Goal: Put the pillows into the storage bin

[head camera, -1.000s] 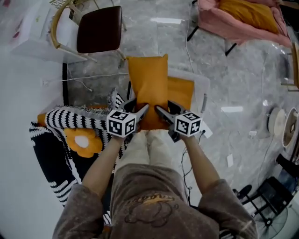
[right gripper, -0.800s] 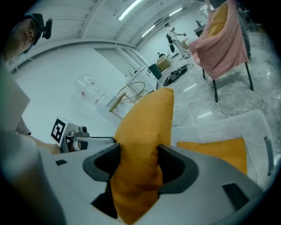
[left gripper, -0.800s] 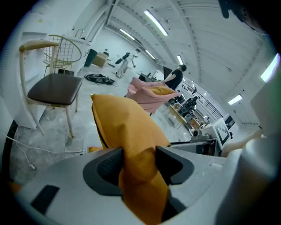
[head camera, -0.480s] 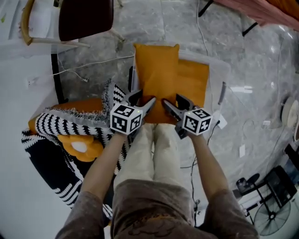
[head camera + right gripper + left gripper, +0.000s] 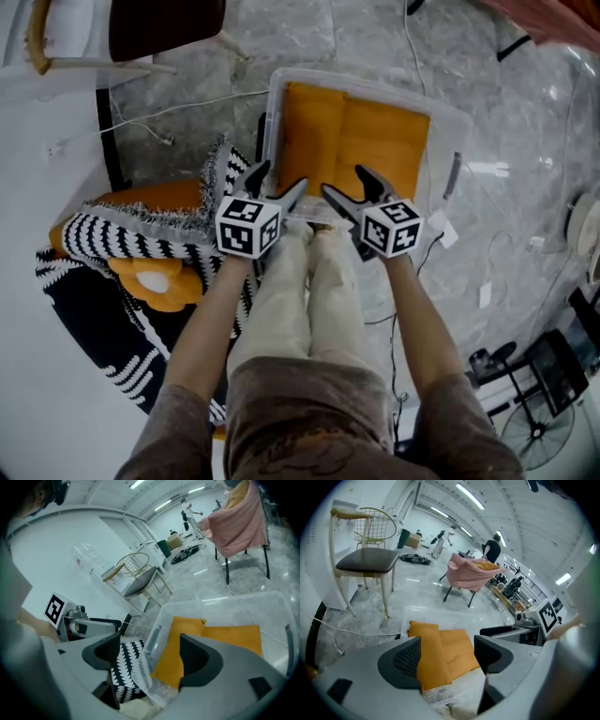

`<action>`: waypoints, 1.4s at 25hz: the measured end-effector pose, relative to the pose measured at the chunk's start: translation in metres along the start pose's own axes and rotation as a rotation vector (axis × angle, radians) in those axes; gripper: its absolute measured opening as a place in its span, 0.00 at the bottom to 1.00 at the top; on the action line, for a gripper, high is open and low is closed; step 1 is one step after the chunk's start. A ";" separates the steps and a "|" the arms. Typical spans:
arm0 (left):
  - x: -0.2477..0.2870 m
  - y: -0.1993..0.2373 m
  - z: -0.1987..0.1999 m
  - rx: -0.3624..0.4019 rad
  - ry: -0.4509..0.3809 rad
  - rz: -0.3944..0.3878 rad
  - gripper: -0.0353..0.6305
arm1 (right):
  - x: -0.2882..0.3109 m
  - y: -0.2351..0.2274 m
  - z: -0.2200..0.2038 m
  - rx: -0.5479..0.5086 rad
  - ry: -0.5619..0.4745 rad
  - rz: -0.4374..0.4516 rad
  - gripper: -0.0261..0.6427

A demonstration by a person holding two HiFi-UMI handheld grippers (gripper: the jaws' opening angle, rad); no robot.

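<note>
Two orange pillows lie side by side in the clear storage bin (image 5: 367, 81): one at the left (image 5: 311, 141), one at the right (image 5: 390, 148). My left gripper (image 5: 277, 180) and right gripper (image 5: 347, 183) hover at the bin's near rim. The jaws of both have just been opening and now stand open, with nothing pressed between them. In the left gripper view the left pillow (image 5: 436, 658) shows past the open left gripper (image 5: 447, 644). The right gripper view shows the pillow (image 5: 171, 656) inside the bin's wall (image 5: 154, 637), beyond the open right gripper (image 5: 150, 644).
A black-and-white striped pillow (image 5: 141, 239) and an orange flower-shaped cushion (image 5: 155, 281) lie on the floor left of the bin. A dark-seated chair (image 5: 159, 19) stands at the far left. Cables (image 5: 187, 105) run over the marble floor. The person's legs (image 5: 309, 291) are just before the bin.
Both grippers sank with the upright orange pillow held between them, then opened and let it go. The pillow now lies in the bin beside the other one.
</note>
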State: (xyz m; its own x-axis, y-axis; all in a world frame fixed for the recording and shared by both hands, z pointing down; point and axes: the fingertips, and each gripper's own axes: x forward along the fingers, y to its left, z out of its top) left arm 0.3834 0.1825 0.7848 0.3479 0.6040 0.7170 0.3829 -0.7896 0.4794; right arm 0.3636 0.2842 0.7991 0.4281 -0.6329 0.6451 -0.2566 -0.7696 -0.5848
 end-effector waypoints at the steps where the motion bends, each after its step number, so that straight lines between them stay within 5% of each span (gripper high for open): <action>1: -0.005 0.000 0.003 -0.009 -0.017 0.009 0.56 | 0.001 0.005 0.002 -0.018 0.007 0.014 0.63; 10: -0.114 -0.007 0.029 -0.140 -0.249 0.151 0.56 | -0.007 0.119 0.028 -0.241 0.092 0.223 0.62; 18: -0.266 0.042 -0.001 -0.253 -0.416 0.351 0.56 | 0.013 0.272 0.033 -0.454 0.198 0.429 0.62; 29: -0.445 0.131 -0.150 -0.470 -0.546 0.564 0.56 | 0.082 0.482 -0.088 -0.657 0.367 0.642 0.61; 35: -0.495 0.168 -0.245 -0.570 -0.555 0.651 0.56 | 0.111 0.524 -0.174 -0.718 0.452 0.638 0.62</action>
State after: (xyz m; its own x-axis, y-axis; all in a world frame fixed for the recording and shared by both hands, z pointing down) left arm 0.0656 -0.2757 0.6342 0.7451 -0.1092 0.6579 -0.4340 -0.8284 0.3541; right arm 0.1259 -0.2040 0.6495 -0.2900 -0.7965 0.5305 -0.8347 -0.0605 -0.5473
